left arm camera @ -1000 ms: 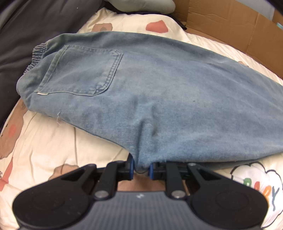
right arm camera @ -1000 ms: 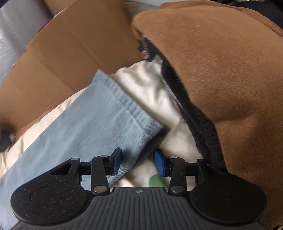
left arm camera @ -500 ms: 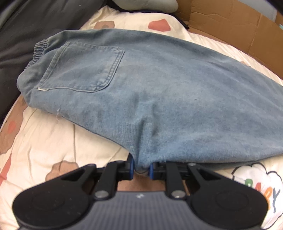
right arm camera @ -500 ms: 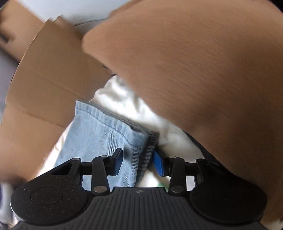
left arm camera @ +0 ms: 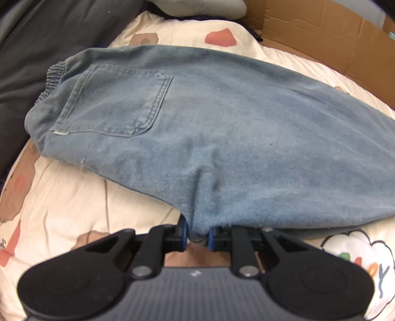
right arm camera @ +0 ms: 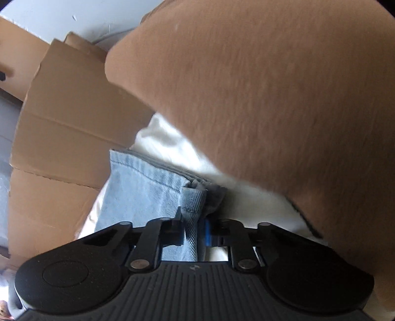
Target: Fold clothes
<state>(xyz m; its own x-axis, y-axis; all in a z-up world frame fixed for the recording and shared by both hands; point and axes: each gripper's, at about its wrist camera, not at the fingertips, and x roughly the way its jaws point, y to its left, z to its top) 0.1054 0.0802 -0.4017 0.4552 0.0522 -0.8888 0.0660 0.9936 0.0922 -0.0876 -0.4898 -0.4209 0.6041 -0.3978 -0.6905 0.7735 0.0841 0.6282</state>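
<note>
While you look along the left hand-held gripper [left arm camera: 197,235], its blue pads are clamped on a pinch of the crotch seam of the blue jeans [left arm camera: 222,138], which lie spread across the patterned bed cover [left arm camera: 64,197] with the back pocket [left arm camera: 118,103] facing up and the elastic waistband [left arm camera: 51,79] at the far left. Your right hand-held gripper [right arm camera: 195,233] has its pads closed on the hem end of a jeans leg [right arm camera: 148,187], the cuff folding up between them.

Behind the bed you have a cardboard box [left arm camera: 321,37], flaps open; its contents cannot be seen from either view. In the right wrist view the same cardboard [right arm camera: 61,128] stands just beside the leg.

A brown fleece garment [right arm camera: 271,98] fills most of the right wrist view, blurred, and hides whatever lies beyond the cuff; only a strip of white bedding [right arm camera: 167,138] shows under it. The right end of the jeans runs out of the left wrist view. A dark grey cloth [left arm camera: 37,49] lies left of the waistband, and a pale cushion [left arm camera: 197,7] is cut off at the top edge.
</note>
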